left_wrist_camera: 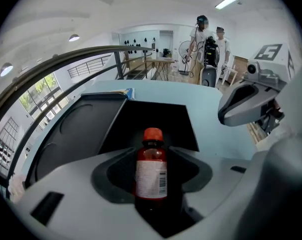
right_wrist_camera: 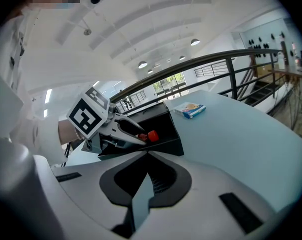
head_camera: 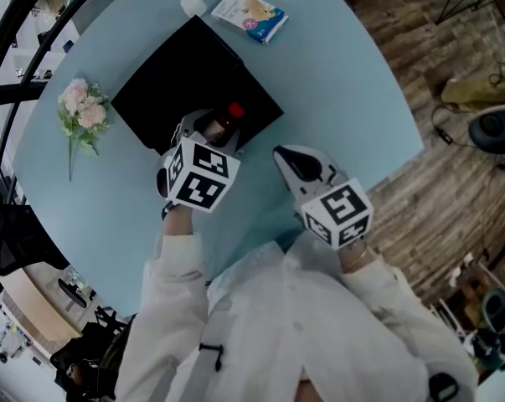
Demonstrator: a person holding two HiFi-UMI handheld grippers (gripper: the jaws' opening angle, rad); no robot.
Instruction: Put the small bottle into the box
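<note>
- Left claw is pinching the small bottle by its labelled body, one pad pressing on each side, with the red cap pointing forward along the jaws.
- Held this way, the small bottle is hanging at the near edge of the black box, its cap reaching over the open inside; whether it is touching the box cannot be told.
- Right claw is staying out of the work: its jaws are pressed together with nothing between them, and it is hovering over the desk just right of the box's near corner, beside the left claw.
- Around the box the pale blue desk is carrying a few other things: a blue-and-white packet and a small white round thing are lying past its far side, and a sprig of pink flowers is lying to its left.
- Far behind, two people are standing in the room.
</note>
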